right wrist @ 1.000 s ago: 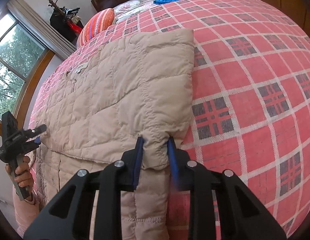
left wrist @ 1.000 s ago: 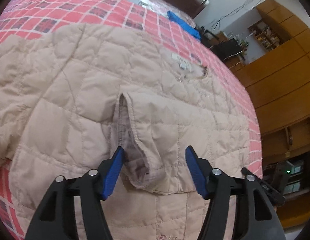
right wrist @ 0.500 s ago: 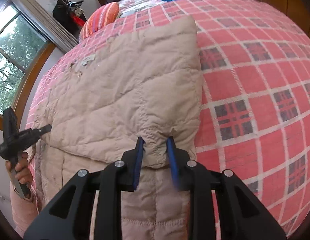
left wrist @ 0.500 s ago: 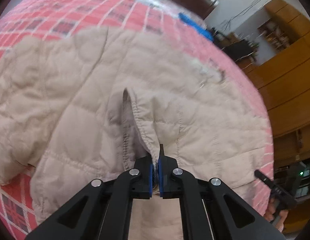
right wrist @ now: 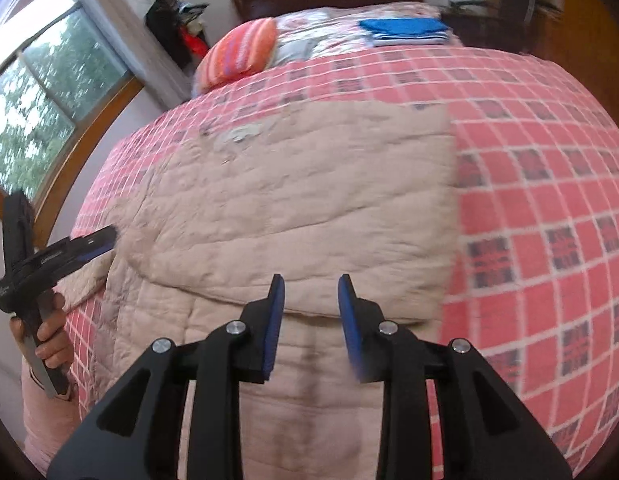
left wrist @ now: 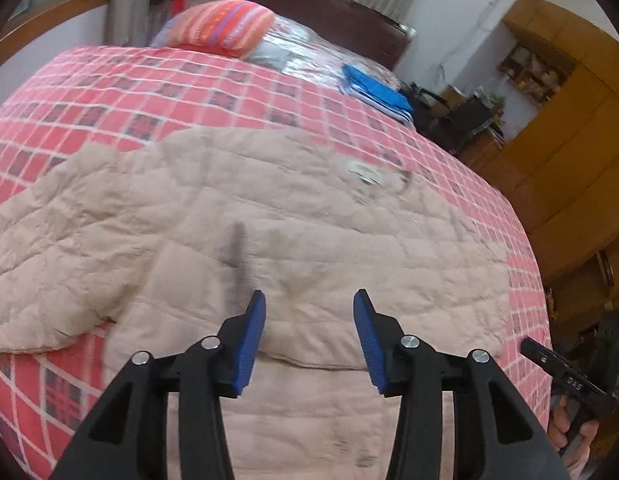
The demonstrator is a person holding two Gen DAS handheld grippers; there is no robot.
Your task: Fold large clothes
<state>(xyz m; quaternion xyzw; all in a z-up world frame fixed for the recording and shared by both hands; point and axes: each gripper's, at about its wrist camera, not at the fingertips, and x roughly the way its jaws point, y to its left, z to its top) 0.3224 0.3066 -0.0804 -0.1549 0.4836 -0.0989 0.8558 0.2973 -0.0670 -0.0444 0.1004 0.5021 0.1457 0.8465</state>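
Big tan coat point(left wrist: 309, 232) lies folded flat on the red check bed point(left wrist: 121, 92). Left gripper point(left wrist: 309, 336) & right gripper point(right wrist: 311, 320) both wide open above it, holding nothing.

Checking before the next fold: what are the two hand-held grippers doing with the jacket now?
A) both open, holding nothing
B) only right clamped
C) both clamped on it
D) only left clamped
A: the left hand-held gripper and the right hand-held gripper both gape above the jacket, pinching no cloth.
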